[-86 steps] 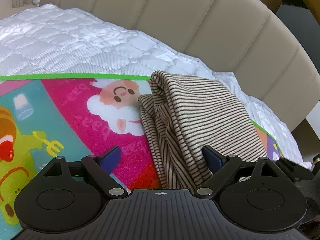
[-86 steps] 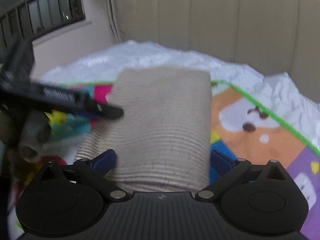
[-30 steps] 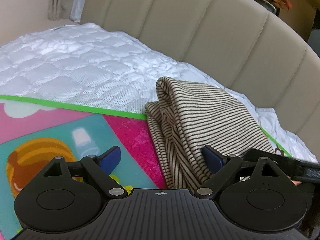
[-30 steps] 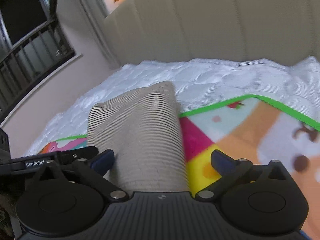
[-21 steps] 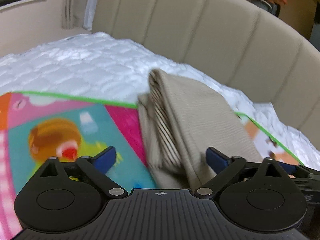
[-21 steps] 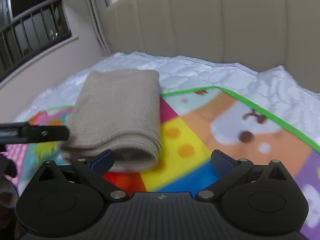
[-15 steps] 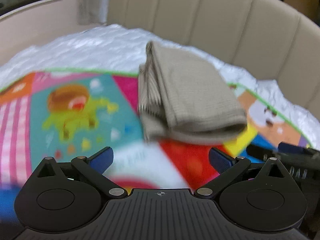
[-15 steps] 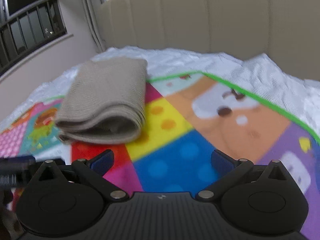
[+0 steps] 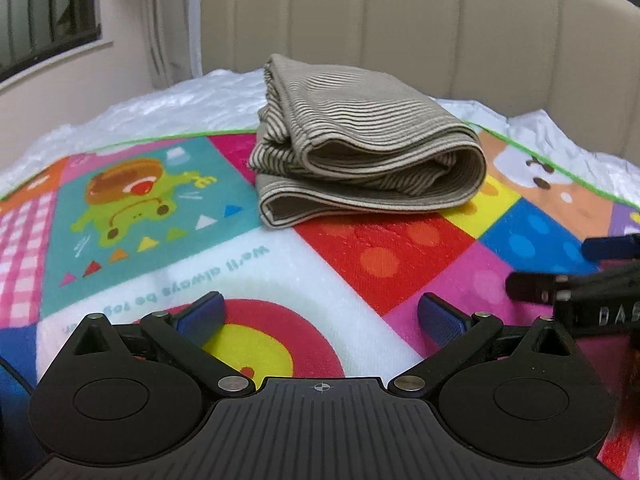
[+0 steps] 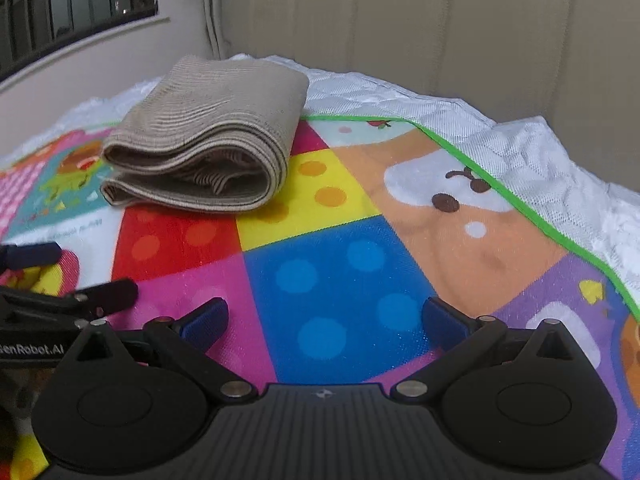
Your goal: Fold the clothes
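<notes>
A beige and dark striped garment (image 9: 360, 144) lies folded in a thick bundle at the far edge of the colourful play mat (image 9: 380, 256). It also shows in the right wrist view (image 10: 208, 136), at the upper left. My left gripper (image 9: 320, 316) is open and empty, well back from the bundle. My right gripper (image 10: 324, 316) is open and empty over a blue mat square, to the right of the bundle. Each gripper's fingertips show at the edge of the other's view.
The mat lies on a white quilted mattress (image 10: 460, 120). A beige padded headboard (image 9: 440, 28) rises behind it. A window with bars (image 10: 72, 4) and a curtain are at the far left.
Both grippers have pulled back from the folded garment, which lay between their fingers a second ago. The garment now rests alone on the mat's far edge.
</notes>
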The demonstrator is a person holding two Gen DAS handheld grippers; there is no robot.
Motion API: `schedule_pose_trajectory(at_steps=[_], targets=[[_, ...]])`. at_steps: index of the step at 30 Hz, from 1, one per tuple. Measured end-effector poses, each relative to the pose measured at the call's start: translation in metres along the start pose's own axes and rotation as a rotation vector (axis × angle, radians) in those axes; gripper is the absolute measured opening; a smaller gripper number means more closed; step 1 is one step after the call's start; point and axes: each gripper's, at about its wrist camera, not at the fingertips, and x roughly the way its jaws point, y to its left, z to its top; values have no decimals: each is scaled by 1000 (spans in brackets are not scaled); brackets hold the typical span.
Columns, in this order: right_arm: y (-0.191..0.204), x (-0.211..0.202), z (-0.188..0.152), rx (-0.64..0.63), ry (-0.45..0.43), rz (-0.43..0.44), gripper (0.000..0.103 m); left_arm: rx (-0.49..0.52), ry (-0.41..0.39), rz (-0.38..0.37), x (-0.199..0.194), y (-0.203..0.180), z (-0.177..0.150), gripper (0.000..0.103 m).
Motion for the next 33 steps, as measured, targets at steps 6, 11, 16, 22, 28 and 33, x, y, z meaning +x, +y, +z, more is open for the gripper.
schedule_pose_trajectory(at_steps=[6,11,16,22,28,33], targets=[[0,0,-2,4,-16,-1,103,-24,-1,8,1,3,1,103],[0,0,-3,8,-23,0,103,-29,1,8,2,3,1,103],[0,0,-3,11,-26,0,103,-29,0,8,1,3,1,103],[1,0,-3,10,-27,-3,103,-34,-5,5,1,3,0,103],[2,0,-3,9,-26,-6,103,-33,-7,2,0,4,0,103],[3,0,-3,2,-27,-11,103,-15,-2,14,0,1,1,103]])
